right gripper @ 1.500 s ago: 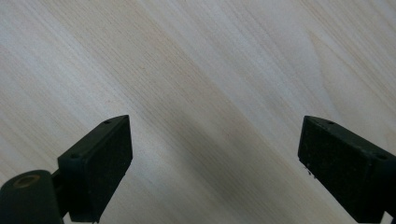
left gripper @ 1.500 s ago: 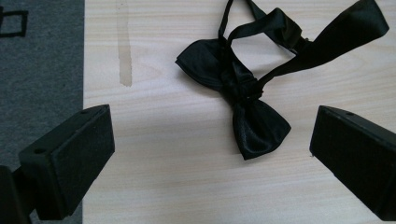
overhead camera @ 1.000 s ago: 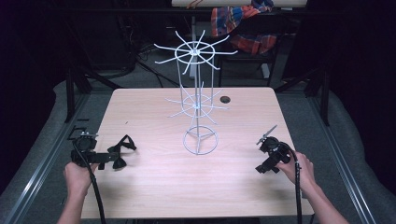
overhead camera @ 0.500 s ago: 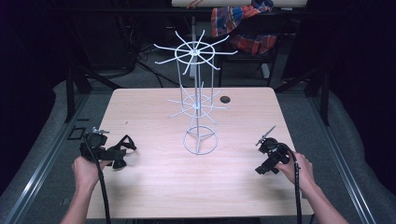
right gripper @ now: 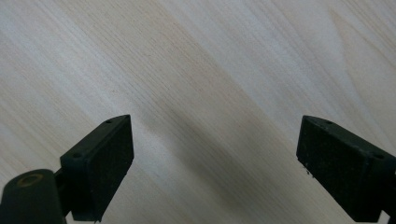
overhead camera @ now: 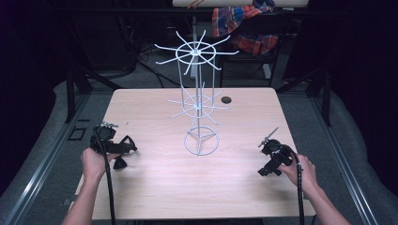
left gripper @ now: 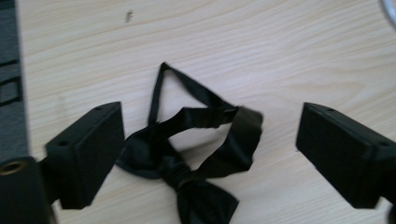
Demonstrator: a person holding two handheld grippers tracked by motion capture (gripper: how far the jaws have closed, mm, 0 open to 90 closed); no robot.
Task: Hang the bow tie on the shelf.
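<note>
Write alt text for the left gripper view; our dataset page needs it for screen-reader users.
A black bow tie with its strap looped lies on a light wooden table, between the two open black fingers of the left gripper. Neither finger appears to touch it.

No readable text, labels, brands or numbers anywhere. Small dark mark on table (left gripper: 129,16), upper left of left gripper view, too blurred to read.
</note>
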